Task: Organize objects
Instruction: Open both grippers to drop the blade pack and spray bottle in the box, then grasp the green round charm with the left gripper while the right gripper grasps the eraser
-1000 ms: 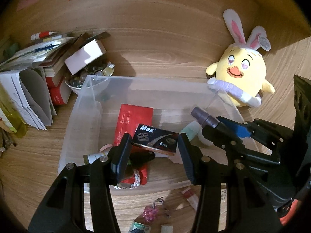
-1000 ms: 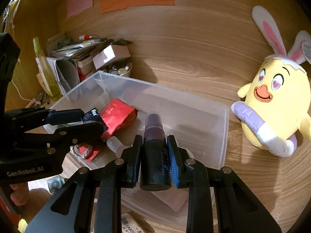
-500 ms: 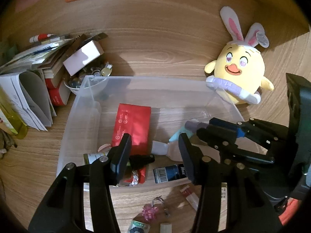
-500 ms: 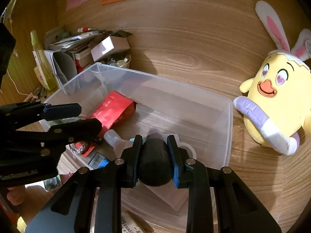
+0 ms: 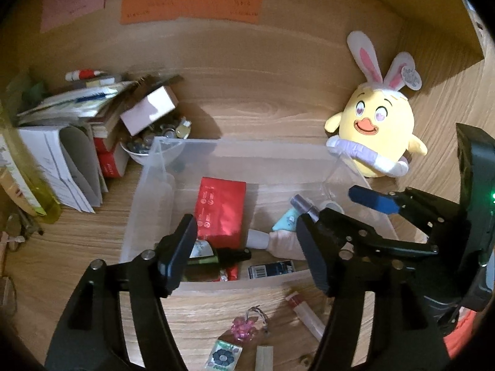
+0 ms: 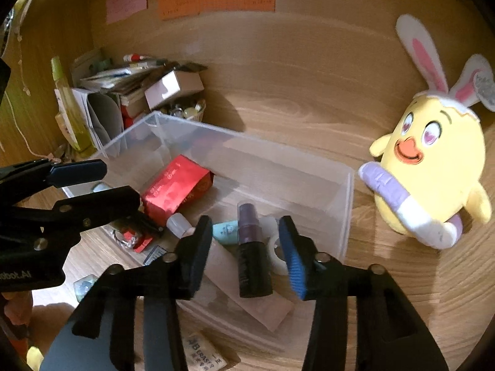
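Note:
A clear plastic bin sits on the wooden desk. Inside lie a red packet, a dark green bottle, a black Max box, a pale tube and a dark spray bottle. My right gripper is open over the bin, its fingers on either side of the spray bottle, which lies in the bin. My left gripper is open and empty above the bin's near wall.
A yellow bunny-eared plush sits right of the bin. Books, papers and a small box with a bowl of small items are stacked at left. A pink charm, a lip tube and a tag lie in front of the bin.
My left gripper dropped the Max box into the bin and pulled back. My right gripper lowered the spray bottle into the bin and opened, letting it go.

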`<state>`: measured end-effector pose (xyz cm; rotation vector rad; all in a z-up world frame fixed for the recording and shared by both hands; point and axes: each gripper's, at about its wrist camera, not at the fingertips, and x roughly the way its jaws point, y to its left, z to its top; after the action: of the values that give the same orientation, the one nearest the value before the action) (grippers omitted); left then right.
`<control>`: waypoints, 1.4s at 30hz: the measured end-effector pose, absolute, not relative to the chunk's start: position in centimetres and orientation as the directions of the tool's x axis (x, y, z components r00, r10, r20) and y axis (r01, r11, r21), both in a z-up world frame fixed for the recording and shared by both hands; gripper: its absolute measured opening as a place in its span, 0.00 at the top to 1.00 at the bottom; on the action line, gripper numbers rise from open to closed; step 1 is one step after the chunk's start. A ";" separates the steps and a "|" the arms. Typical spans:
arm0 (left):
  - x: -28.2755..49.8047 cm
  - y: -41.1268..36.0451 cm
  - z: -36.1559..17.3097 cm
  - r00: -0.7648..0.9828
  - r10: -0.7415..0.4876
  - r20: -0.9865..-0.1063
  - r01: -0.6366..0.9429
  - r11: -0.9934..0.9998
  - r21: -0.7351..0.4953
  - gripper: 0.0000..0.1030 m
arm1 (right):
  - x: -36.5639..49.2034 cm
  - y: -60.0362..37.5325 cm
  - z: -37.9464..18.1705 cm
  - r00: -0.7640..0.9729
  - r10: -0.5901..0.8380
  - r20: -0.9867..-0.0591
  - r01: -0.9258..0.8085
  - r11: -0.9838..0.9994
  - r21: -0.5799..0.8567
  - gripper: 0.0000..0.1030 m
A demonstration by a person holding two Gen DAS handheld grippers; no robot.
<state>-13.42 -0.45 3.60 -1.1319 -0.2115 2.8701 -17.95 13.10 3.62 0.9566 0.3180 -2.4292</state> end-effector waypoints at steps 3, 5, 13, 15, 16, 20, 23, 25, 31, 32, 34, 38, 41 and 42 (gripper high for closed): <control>-12.8 -0.5 4.1 -0.743 0.086 -0.664 0.008 -0.990 -0.137 0.29 | -17.2 13.5 4.4 -0.636 -0.381 -0.671 0.535 -0.844 -0.028 0.51; -12.4 -0.6 4.4 -0.750 0.081 -0.657 0.011 -0.991 -0.135 0.27 | -16.7 13.7 4.8 -0.644 -0.387 -0.660 0.534 -0.845 -0.026 0.45; -10.5 -0.6 5.1 -0.768 0.074 -0.637 0.006 -0.992 -0.123 0.21 | -14.8 14.9 6.3 -0.664 -0.412 -0.624 0.535 -0.844 -0.013 0.35; -10.1 -0.7 5.2 -0.771 0.071 -0.632 0.004 -0.993 -0.117 0.20 | -14.2 15.3 6.6 -0.674 -0.417 -0.610 0.533 -0.846 -0.010 0.30; -9.8 -0.7 5.3 -0.774 0.068 -0.630 0.005 -0.993 -0.114 0.19 | -13.9 15.5 6.7 -0.679 -0.418 -0.604 0.531 -0.847 -0.010 0.29; -8.8 -1.1 5.4 -0.781 0.052 -0.622 0.017 -0.994 -0.105 0.14 | -12.7 16.1 7.1 -0.690 -0.421 -0.589 0.527 -0.850 -0.011 0.29; -8.2 -1.4 5.2 -0.777 0.051 -0.627 0.024 -0.993 -0.111 0.14 | -11.8 16.4 7.1 -0.695 -0.420 -0.583 0.526 -0.850 -0.015 0.29; -7.7 -1.6 5.1 -0.773 0.049 -0.632 0.027 -0.994 -0.110 0.14 | -11.1 16.5 7.0 -0.698 -0.419 -0.582 0.528 -0.849 -0.022 0.29; -6.6 -2.1 4.0 -0.753 0.028 -0.658 0.040 -0.995 -0.088 0.14 | -9.4 16.2 6.1 -0.688 -0.419 -0.592 0.545 -0.838 -0.041 0.29; -6.5 -2.2 3.8 -0.748 0.025 -0.664 0.043 -0.995 -0.086 0.14 | -9.1 16.2 5.9 -0.683 -0.422 -0.595 0.548 -0.836 -0.037 0.29; -6.2 -2.3 3.3 -0.737 0.017 -0.676 0.050 -0.996 -0.080 0.14 | -8.8 16.2 5.5 -0.673 -0.429 -0.602 0.554 -0.832 -0.026 0.29; -5.6 -2.5 2.2 -0.716 0.009 -0.698 0.056 -0.996 -0.070 0.14 | -8.4 16.2 4.4 -0.653 -0.430 -0.624 0.557 -0.830 -0.010 0.29; -5.1 -2.4 1.4 -0.701 0.000 -0.713 0.057 -0.997 -0.056 0.14 | -8.2 16.3 3.7 -0.638 -0.431 -0.638 0.557 -0.831 0.004 0.29; -5.0 -2.4 1.1 -0.697 -0.003 -0.717 0.059 -0.997 -0.053 0.14 | -8.2 16.3 3.5 -0.633 -0.431 -0.643 0.556 -0.831 0.010 0.29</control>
<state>-4.96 -2.36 1.15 -1.2349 -0.1142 2.9226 -8.21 16.33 3.49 0.8842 0.2550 -2.4156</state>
